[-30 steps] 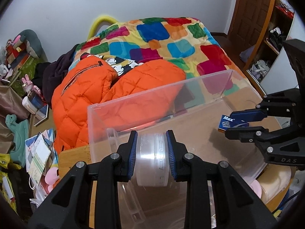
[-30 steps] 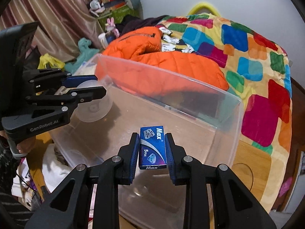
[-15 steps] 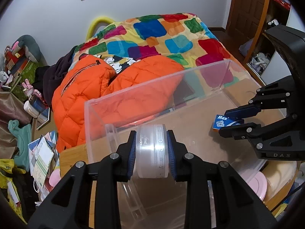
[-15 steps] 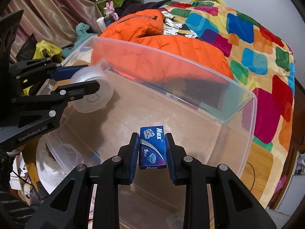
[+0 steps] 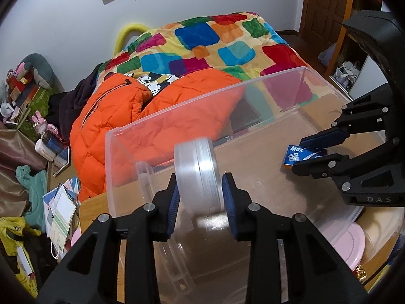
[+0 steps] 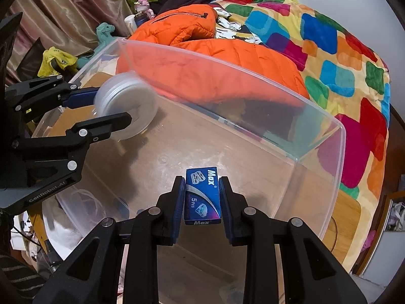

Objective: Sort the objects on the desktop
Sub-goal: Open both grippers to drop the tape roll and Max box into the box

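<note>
A clear plastic bin (image 5: 265, 93) (image 6: 316, 136) stands on a wooden desk in front of both grippers. My left gripper (image 5: 201, 192) (image 6: 101, 106) has its jaws spread, and a clear round tape roll (image 5: 196, 172) (image 6: 126, 106) sits blurred between the pads, over the bin's left end. My right gripper (image 6: 202, 197) (image 5: 307, 152) is shut on a small blue Max box (image 6: 202, 196) (image 5: 301, 154) and holds it above the bin's floor.
Behind the bin lies an orange jacket (image 5: 141, 116) on a bed with a multicoloured quilt (image 5: 215, 43). A pink lid (image 5: 349, 243) lies by the bin's right front. Papers and toys (image 5: 58, 202) crowd the left side. The wooden desk (image 6: 344, 217) shows beyond the bin's right wall.
The left jaws have spread and the tape roll now looks blurred and loose between the pads. Both grippers have come lower into the bin. The right gripper still holds the box.
</note>
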Motion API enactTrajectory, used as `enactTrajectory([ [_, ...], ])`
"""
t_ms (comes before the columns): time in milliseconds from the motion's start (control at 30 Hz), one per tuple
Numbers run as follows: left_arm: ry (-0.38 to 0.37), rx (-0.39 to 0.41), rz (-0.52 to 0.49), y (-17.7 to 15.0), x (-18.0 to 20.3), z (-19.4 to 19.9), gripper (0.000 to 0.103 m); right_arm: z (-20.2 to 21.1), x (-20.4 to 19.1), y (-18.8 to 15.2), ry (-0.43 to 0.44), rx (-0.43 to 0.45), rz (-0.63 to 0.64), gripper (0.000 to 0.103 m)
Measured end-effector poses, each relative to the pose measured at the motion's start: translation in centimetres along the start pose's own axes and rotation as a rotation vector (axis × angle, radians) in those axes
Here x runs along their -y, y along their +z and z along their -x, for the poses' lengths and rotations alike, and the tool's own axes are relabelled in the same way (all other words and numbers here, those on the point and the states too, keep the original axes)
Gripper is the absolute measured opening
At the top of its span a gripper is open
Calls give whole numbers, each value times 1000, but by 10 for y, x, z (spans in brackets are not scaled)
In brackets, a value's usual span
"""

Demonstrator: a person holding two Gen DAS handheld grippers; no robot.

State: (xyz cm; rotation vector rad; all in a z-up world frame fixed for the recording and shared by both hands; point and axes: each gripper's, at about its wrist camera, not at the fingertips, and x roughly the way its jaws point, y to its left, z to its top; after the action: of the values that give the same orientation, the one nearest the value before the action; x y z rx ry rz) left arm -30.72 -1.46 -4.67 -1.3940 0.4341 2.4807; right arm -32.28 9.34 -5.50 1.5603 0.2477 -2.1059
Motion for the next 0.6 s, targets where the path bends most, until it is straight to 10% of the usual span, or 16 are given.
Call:
enactTrajectory([
  [333, 1, 17, 15, 1, -1, 4, 54, 3, 1, -1, -14, 9, -12, 27],
  [600, 9, 46, 11, 1, -1, 16, 61, 22, -14, -5, -31, 61, 6, 54],
])
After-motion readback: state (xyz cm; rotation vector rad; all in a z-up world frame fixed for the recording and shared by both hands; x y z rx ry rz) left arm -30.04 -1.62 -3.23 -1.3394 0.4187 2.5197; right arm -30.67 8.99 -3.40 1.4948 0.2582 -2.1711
